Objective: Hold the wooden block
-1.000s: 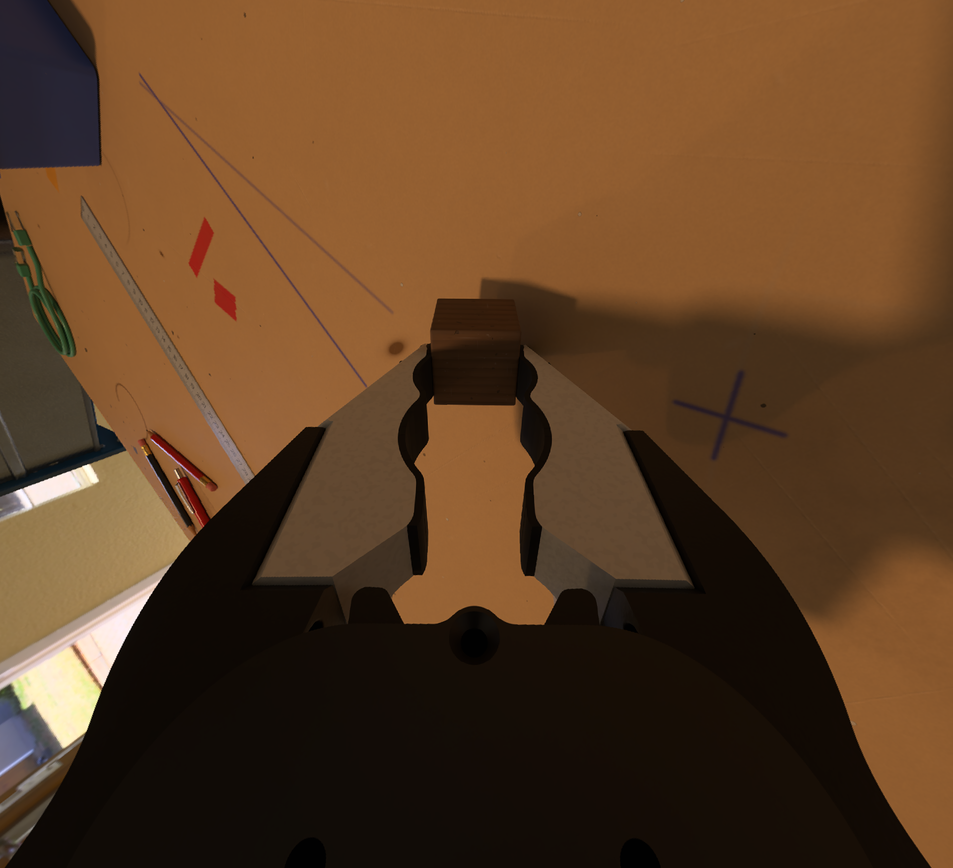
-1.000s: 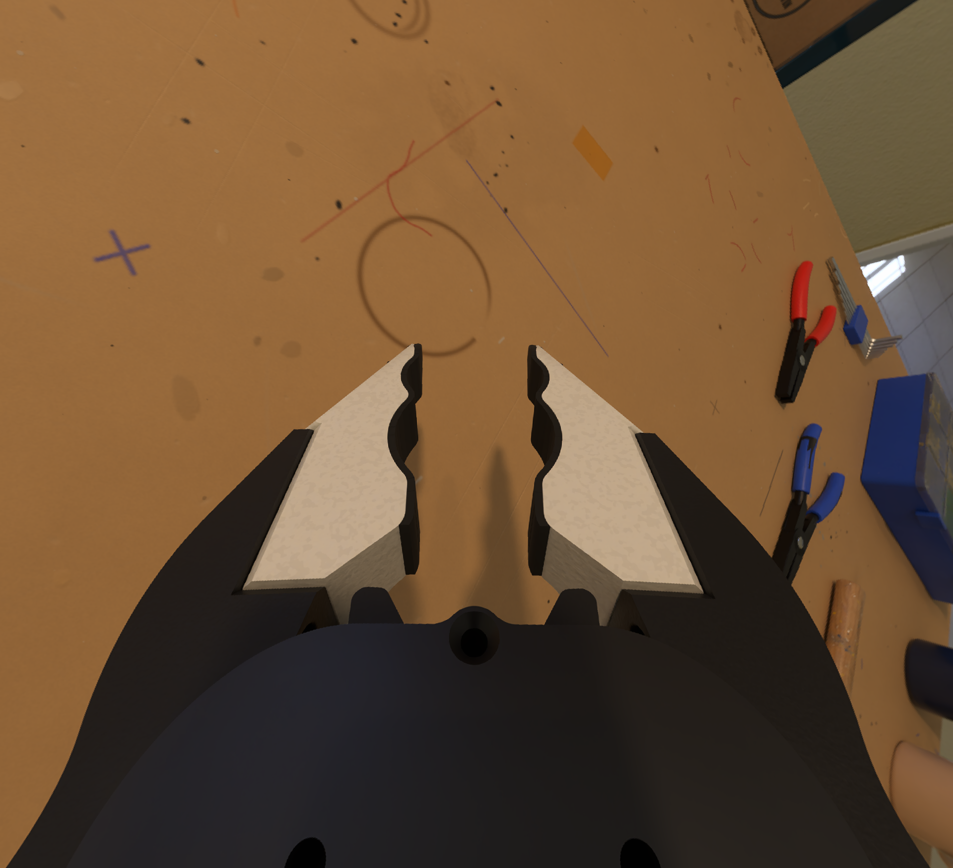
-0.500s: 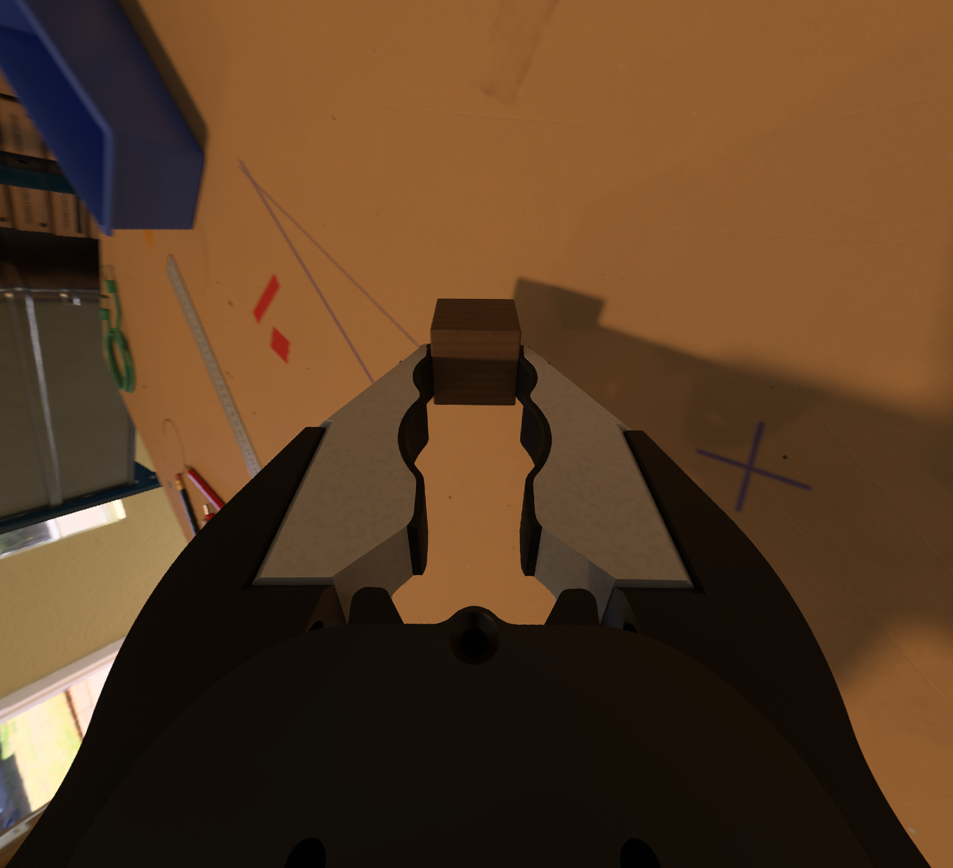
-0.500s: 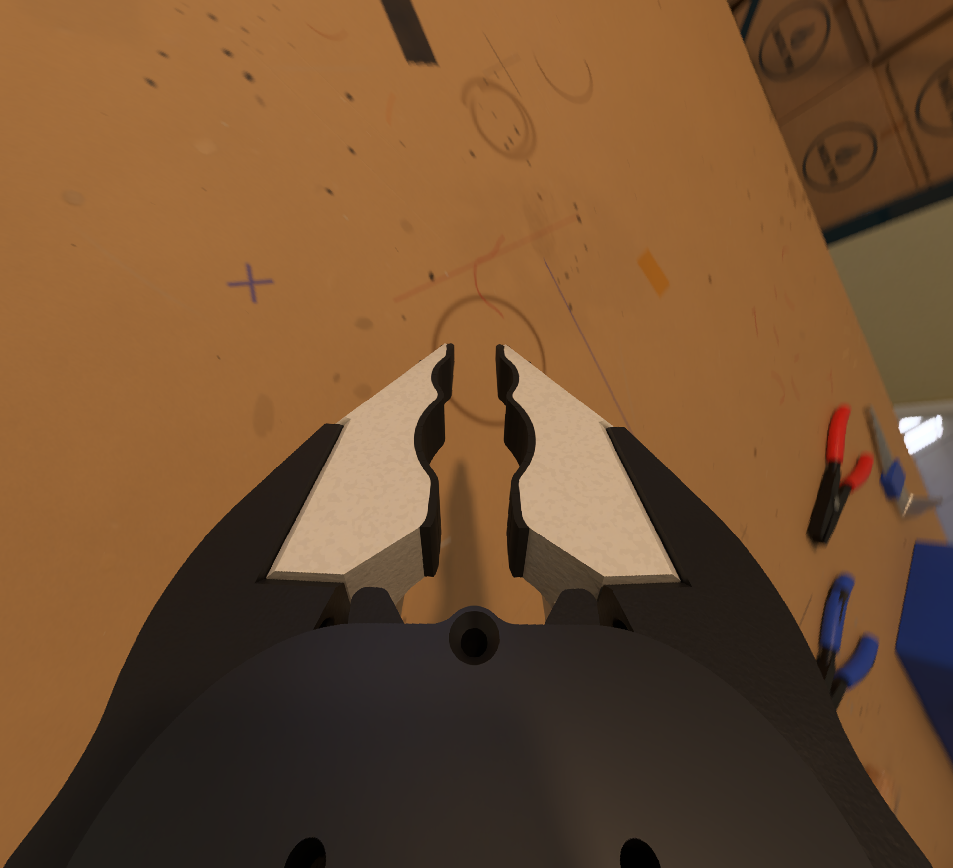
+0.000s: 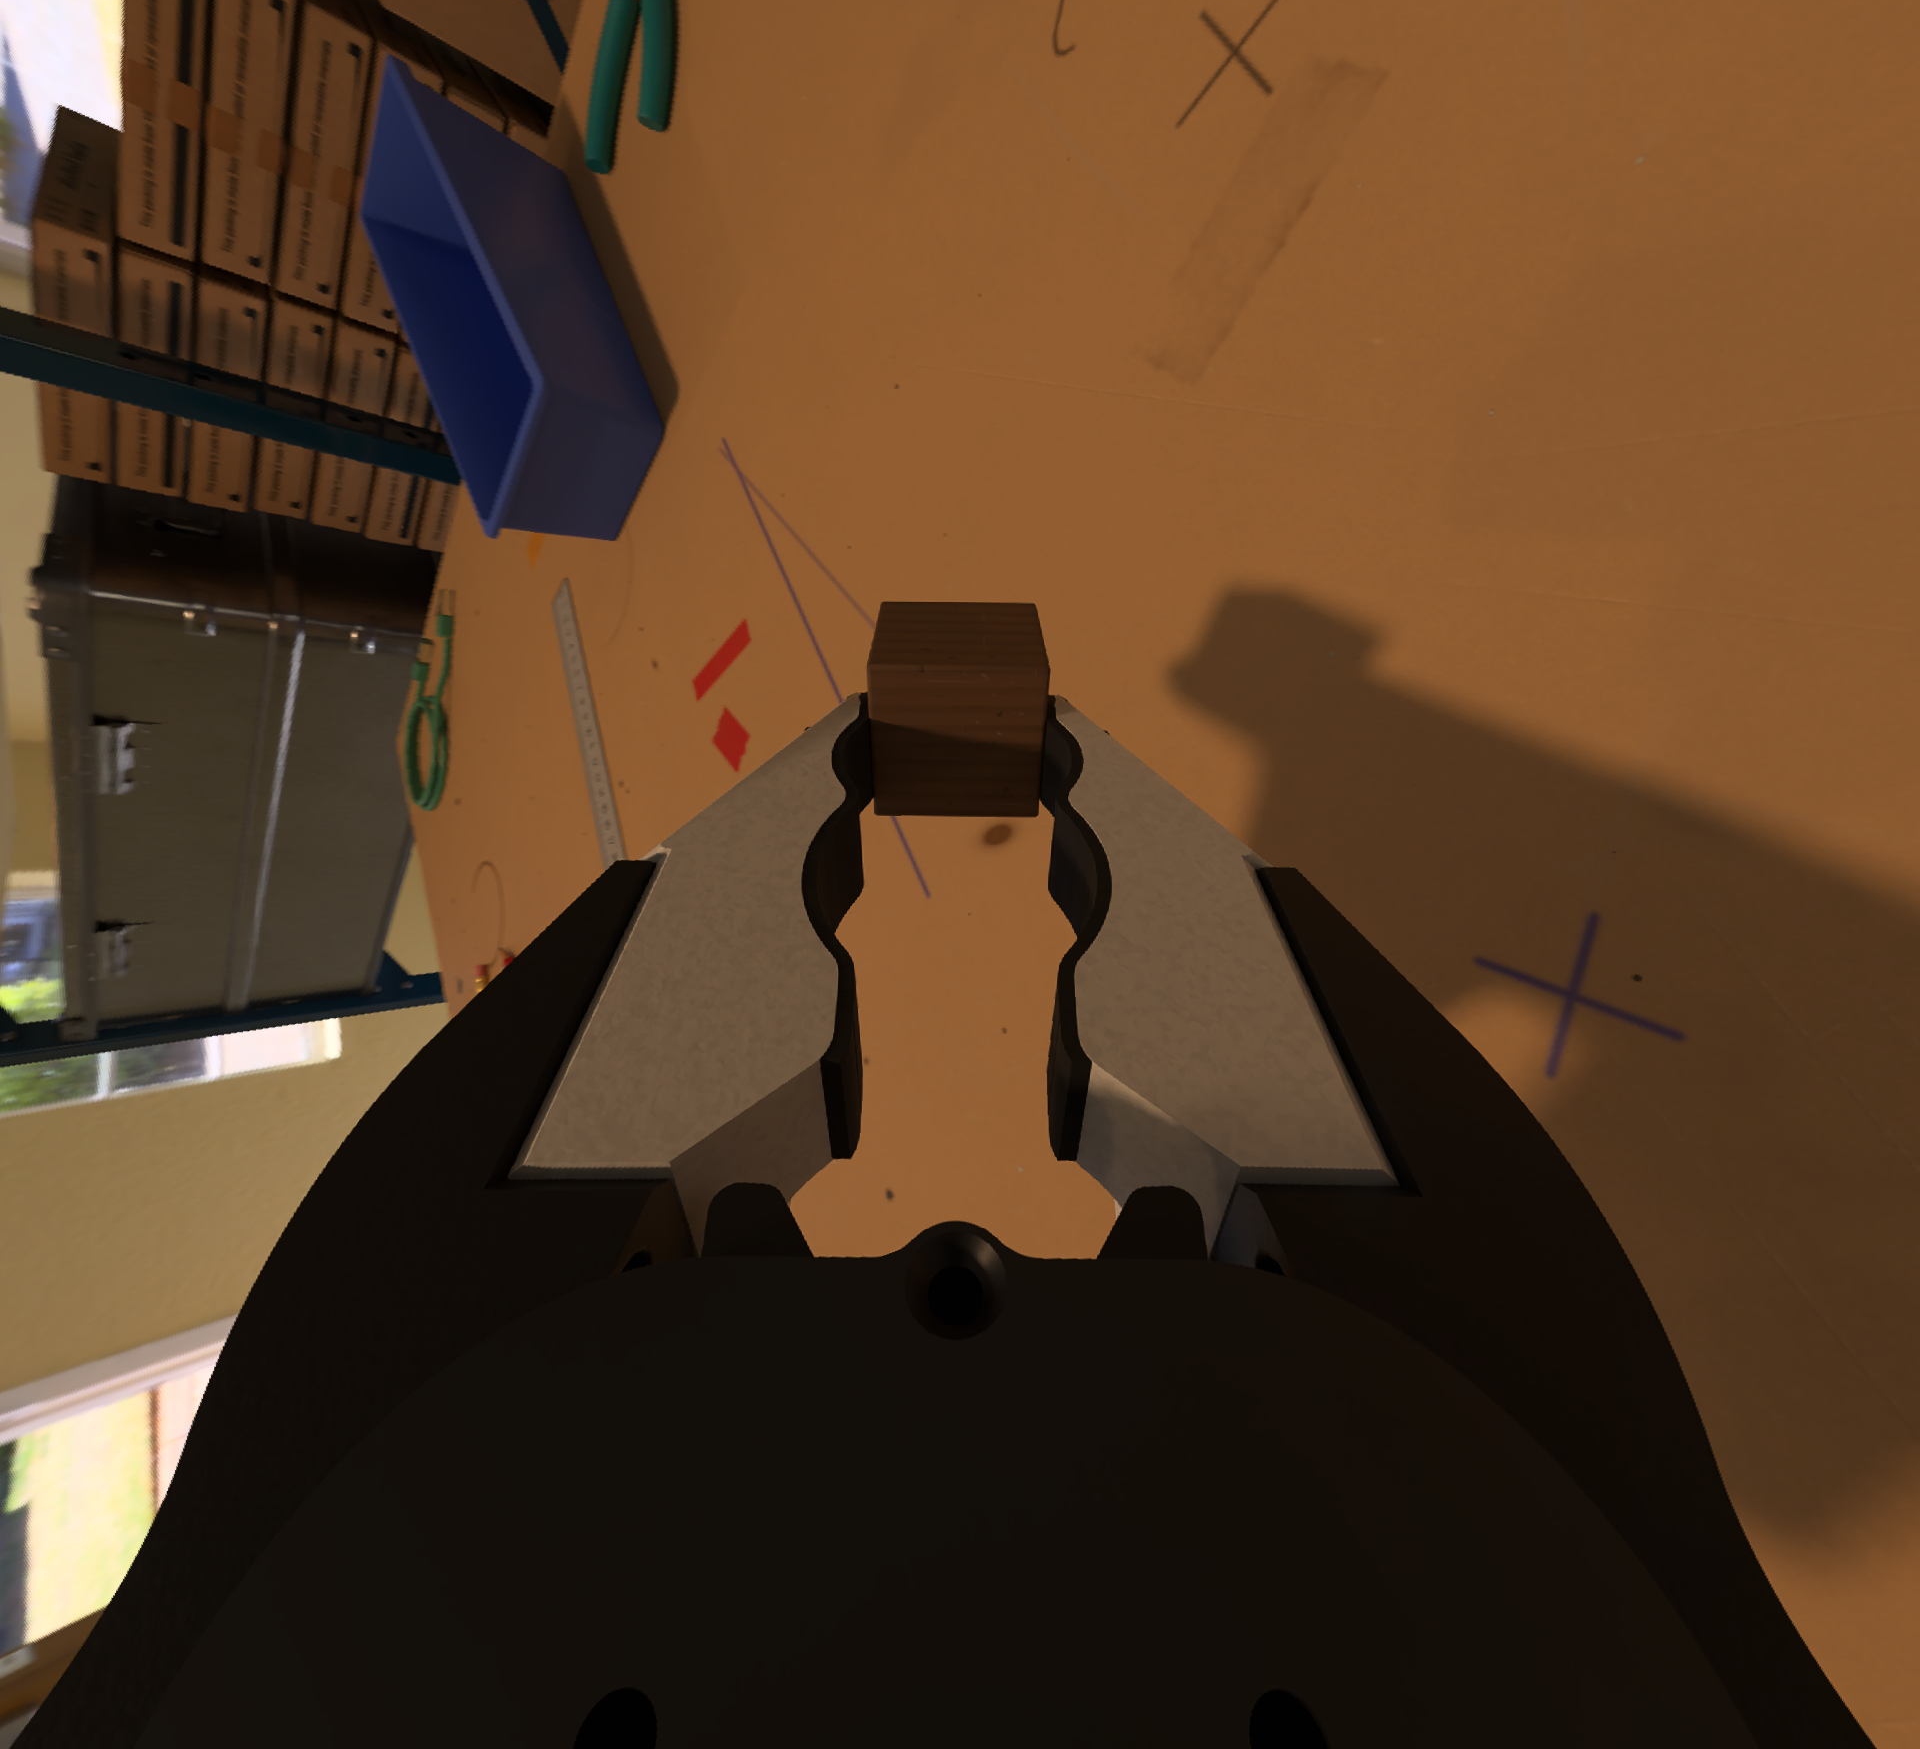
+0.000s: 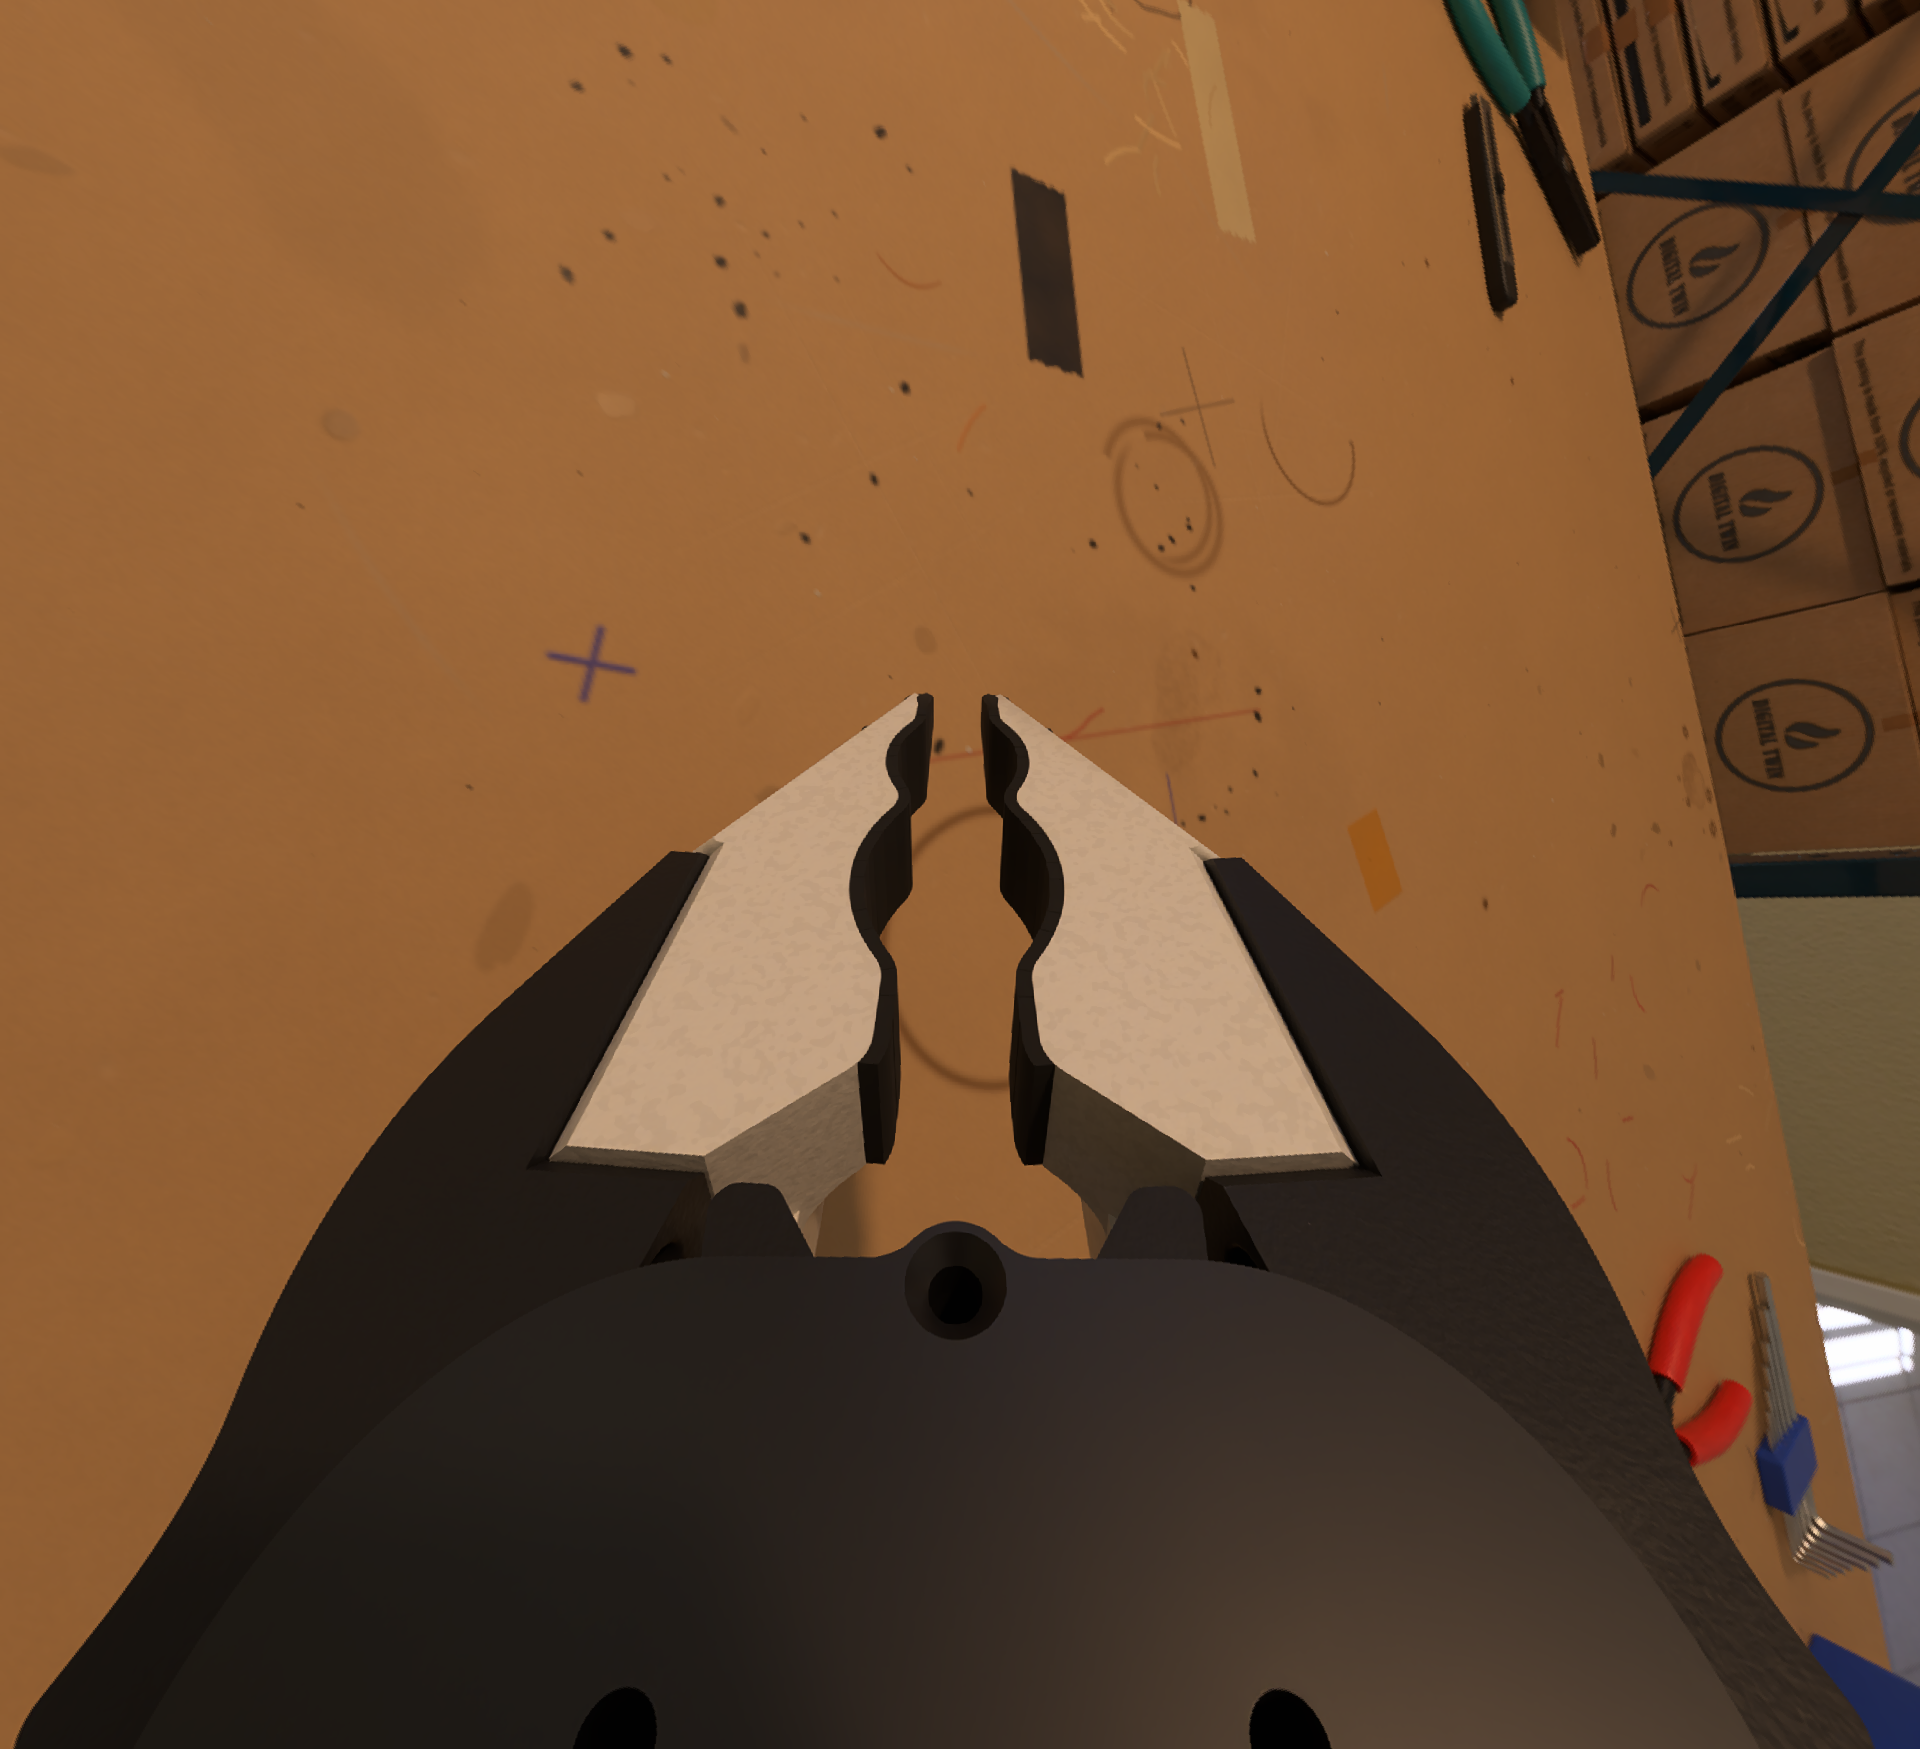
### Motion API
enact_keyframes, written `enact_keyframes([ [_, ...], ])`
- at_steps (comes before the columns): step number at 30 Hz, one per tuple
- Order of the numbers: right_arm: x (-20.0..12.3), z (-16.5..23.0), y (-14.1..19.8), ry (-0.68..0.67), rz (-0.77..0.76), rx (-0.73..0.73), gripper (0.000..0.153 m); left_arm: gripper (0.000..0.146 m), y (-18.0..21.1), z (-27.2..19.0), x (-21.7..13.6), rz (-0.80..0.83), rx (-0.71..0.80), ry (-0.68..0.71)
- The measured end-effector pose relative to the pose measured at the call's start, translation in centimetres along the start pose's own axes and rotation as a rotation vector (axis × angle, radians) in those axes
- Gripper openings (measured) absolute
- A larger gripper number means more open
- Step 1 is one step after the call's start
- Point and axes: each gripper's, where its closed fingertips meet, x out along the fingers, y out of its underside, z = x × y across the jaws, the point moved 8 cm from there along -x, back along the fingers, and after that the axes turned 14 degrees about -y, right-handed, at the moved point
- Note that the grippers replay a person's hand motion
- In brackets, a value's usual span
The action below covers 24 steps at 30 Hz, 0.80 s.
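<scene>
While my left gripper (image 5: pixel 956 723) pinches the small dark-brown wooden cube (image 5: pixel 956 707) between its very fingertips, clear above the scuffed orange-brown worktop (image 5: pixel 1351 473), my right gripper (image 6: pixel 956 712) hangs empty, fingers nearly together with a slim gap.

Left wrist view: wooden block (image 5: pixel 956 707) at centre; bin (image 5: pixel 509 328) at 10 o'clock, ruler (image 5: pixel 588 723) at 9 o'clock.
</scene>
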Motion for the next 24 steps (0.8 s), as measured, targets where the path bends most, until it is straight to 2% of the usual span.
enact_keyframes([
  [4, -0.9, -1.4, 0.7, -0.018, 0.116, 0.035, 0.014, 0.031, -0.2, 0.5, -0.4, -0.017, 0.028, -0.067],
  [7, -1.1, -2.2, -0.5, -0.015, 0.164, 0.096, 0.031, 0.031, -0.4, 1.0, -0.7, -0.028, 0.051, -0.129],
  [9, -0.3, -2.8, -1.7, -0.069, 0.202, 0.091, 0.037, 0.031, -0.5, 1.4, -1.0, -0.030, 0.069, -0.169],
  [11, 1.4, -3.3, -2.4, -0.145, 0.321, 0.032, 0.038, 0.031, -0.6, 1.8, -1.4, -0.034, 0.080, -0.201],
  [12, 2.4, -3.6, -2.6, -0.186, 0.372, 0.001, 0.035, 0.031, -0.7, 2.1, -1.7, -0.039, 0.080, -0.212],
  [13, 3.2, -3.8, -2.9, -0.214, 0.410, -0.035, 0.025, 0.031, -0.7, 2.3, -1.9, -0.045, 0.076, -0.219],
  [15, 3.9, -4.2, -3.6, -0.272, 0.428, -0.092, 0.015, 0.031, -0.6, 3.0, -2.5, -0.053, 0.069, -0.228],
  [18, 4.5, -4.1, -4.6, -0.320, 0.446, -0.173, 0.012, 0.031, -0.4, 4.1, -3.3, -0.064, 0.055, -0.254],
  [24, 6.8, -2.1, -8.8, -0.421, 0.316, -0.297, 0.009, 0.031, 0.0, 6.1, -4.7, -0.049, 0.071, -0.338],
])
